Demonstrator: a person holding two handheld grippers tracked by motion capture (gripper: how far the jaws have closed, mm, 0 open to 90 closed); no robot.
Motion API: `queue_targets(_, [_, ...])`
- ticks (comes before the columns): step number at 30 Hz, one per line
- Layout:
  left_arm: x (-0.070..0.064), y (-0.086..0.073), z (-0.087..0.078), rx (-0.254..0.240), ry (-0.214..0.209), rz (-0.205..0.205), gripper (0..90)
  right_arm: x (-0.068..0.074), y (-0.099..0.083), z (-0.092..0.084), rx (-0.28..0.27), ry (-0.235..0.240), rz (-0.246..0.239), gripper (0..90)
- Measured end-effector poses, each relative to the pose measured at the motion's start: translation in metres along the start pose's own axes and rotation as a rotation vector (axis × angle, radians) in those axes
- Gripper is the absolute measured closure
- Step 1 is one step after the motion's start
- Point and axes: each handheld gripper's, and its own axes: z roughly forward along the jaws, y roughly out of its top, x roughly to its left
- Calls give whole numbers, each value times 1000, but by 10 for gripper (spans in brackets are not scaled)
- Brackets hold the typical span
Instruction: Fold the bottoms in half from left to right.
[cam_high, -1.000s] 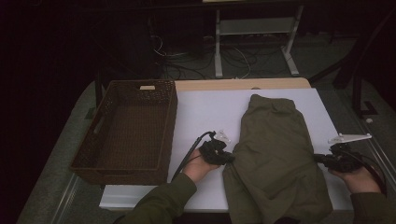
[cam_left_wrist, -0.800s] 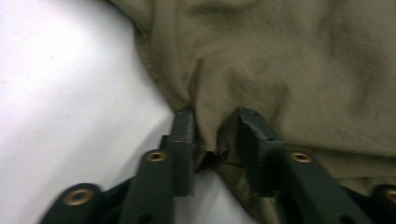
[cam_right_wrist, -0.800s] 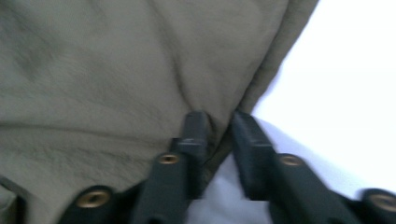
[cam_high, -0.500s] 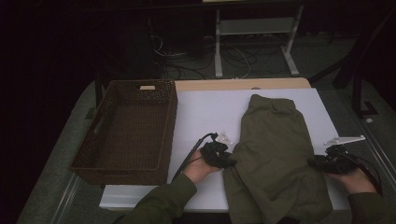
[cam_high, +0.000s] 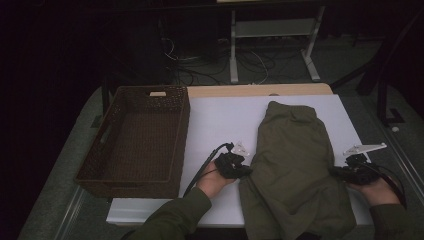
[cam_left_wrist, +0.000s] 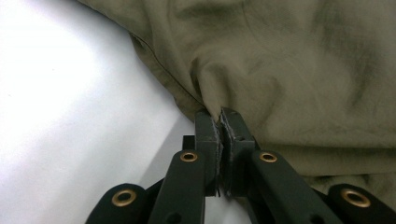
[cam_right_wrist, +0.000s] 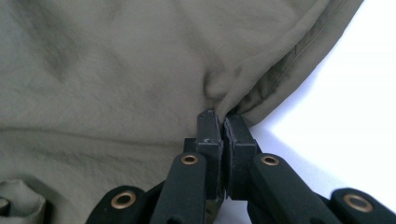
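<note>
both jaws have just been closing: left gripper (cam_high: 245, 170) and right gripper (cam_high: 336, 171) now pinch the olive garment's (cam_high: 292, 165) side edges on the white table (cam_high: 225, 120).

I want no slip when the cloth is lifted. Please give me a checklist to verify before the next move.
1. Left gripper shut on the olive garment edge: ok.
2. Right gripper shut on the opposite edge: ok.
3. Fabric pinched between both pairs of pads, not only touched: ok.
4. How many layers each gripper holds: cannot tell.
5. Wicker basket empty, apart from the garment: ok.
6. Garment lies fully on the white table: not ok, near end hangs over.
</note>
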Motion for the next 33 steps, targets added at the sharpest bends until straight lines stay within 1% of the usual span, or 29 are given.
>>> queue_targets(6, [4, 1, -6, -21, 15, -14, 868, -4, 10, 4, -18, -11, -5, 863])
queue_targets(11, [9, 0, -10, -19, 34, -23, 868, -4, 19, 11, -26, -21, -15, 863])
queue_targets(13, [12, 0, -13, -18, 44, -32, 868, -5, 27, 15, -42, -29, -20, 863])
queue_targets(17, [19, -2, -19, -33, 68, -57, 868, -7, 35, 20, -59, -32, -21, 864])
queue_targets(18, [21, -2, -21, -35, 74, -65, 868, -8, 42, 25, -67, -37, -23, 866])
queue_targets(20, [25, -2, -24, -36, 95, -71, 868, -9, 45, 27, -70, -42, -27, 868])
queue_targets(21, [28, -2, -25, -39, 103, -78, 868, -10, 49, 30, -70, -45, -30, 868])
queue_targets(22, [30, -3, -26, -44, 112, -91, 868, -12, 56, 35, -84, -39, -27, 868])
queue_targets(24, [36, -4, -28, -42, 128, -106, 868, -13, 64, 41, -85, -41, -37, 868])
queue_targets(25, [38, -4, -28, -45, 138, -117, 868, -13, 64, 41, -85, -41, -37, 868])
queue_targets(27, [41, -4, -28, -41, 151, -127, 868, -13, 72, 47, -92, -49, -48, 869])
queue_targets(28, [43, -4, -29, -40, 165, -135, 868, -13, 75, 49, -94, -51, -52, 869])
queue_targets(29, [45, -4, -29, -38, 178, -139, 868, -14, 85, 53, -112, -52, -50, 871])
queue_targets(30, [47, -3, -30, -39, 189, -144, 868, -14, 85, 53, -112, -52, -50, 871])
queue_targets(31, [49, -3, -31, -39, 196, -150, 868, -14, 89, 56, -118, -55, -50, 871])
queue_targets(33, [55, -2, -33, -43, 225, -168, 868, -14, 98, 60, -135, -60, -56, 871])
